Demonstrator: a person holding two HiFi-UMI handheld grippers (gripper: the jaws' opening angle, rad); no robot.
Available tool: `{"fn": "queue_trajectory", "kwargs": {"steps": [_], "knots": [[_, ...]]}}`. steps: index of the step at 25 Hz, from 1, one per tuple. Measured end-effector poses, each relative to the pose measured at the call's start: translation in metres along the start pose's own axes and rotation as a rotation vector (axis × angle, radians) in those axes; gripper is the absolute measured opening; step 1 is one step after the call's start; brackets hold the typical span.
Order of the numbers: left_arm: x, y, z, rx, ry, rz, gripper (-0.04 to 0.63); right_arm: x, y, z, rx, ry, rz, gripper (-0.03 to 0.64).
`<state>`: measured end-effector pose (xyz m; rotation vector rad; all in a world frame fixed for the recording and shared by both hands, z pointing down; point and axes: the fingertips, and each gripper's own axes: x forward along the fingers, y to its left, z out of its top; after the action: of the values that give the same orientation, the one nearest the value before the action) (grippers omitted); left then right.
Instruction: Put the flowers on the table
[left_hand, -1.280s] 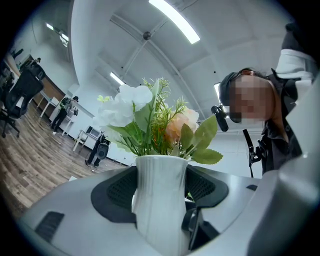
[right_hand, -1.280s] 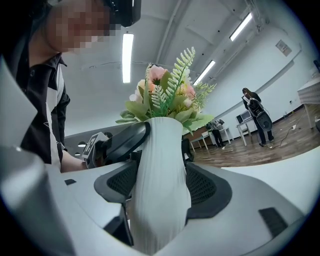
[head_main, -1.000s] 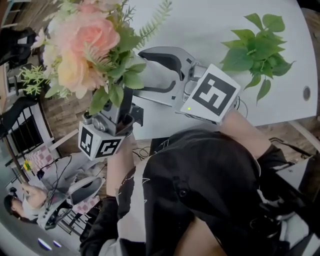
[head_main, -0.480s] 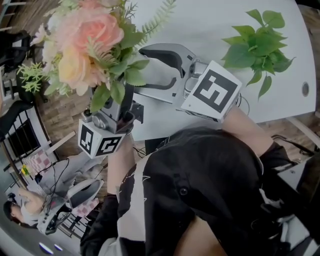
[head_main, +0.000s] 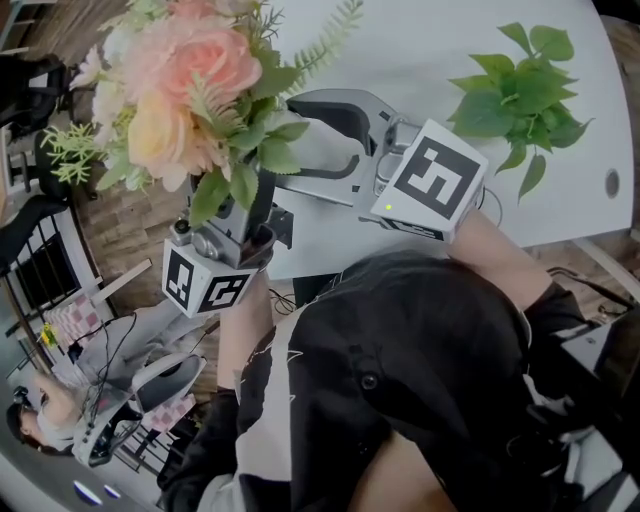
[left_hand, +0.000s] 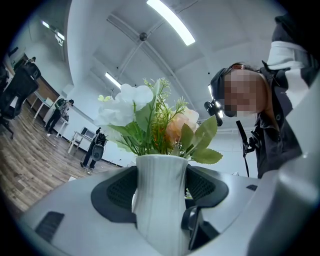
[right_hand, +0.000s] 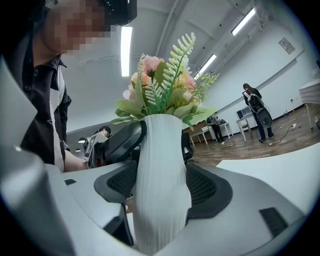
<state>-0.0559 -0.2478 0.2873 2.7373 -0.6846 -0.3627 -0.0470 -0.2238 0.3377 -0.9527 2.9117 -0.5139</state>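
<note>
**Vase gripped from two sides**

The left gripper (left_hand: 161, 189) and right gripper (right_hand: 160, 192) both clamp the white vase (left_hand: 159, 210), jaws set wide on its ribbed body. The flowers (head_main: 185, 80) stand upright in it, over the table (head_main: 430, 40) near its edge. A plant (head_main: 515, 85) lies far right.

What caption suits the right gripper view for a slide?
Ribbed white vase of flowers clamped by the right gripper, the left gripper gripping from the far side.

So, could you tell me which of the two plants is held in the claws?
The pink bouquet in the white vase: the left claw and right claw both clamp its vase. The green leafy plant sits untouched on the table.
</note>
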Motion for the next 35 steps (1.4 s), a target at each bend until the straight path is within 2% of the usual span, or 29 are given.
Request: {"fn": "queue_trajectory", "kwargs": {"steps": [6,15,25,30,35], "knots": [[-0.010,-0.011,0.002,0.004,-0.026,-0.001,0.318,-0.005,0.011,0.003,-0.021,-0.023,0.014,0.320],[-0.015,-0.016,-0.004,0.060,0.005,-0.034,0.316,-0.004,0.011,-0.001,-0.054,-0.032,0.027,0.321],[-0.018,-0.032,-0.010,0.057,0.026,-0.038,0.318,-0.014,0.018,-0.004,-0.058,-0.010,0.042,0.321],[-0.021,-0.034,-0.011,0.032,0.002,-0.015,0.321,-0.018,0.021,-0.011,-0.037,0.029,0.058,0.321],[-0.023,-0.035,-0.014,0.019,-0.017,-0.007,0.325,-0.019,0.022,-0.014,-0.033,0.022,0.084,0.321]]}}
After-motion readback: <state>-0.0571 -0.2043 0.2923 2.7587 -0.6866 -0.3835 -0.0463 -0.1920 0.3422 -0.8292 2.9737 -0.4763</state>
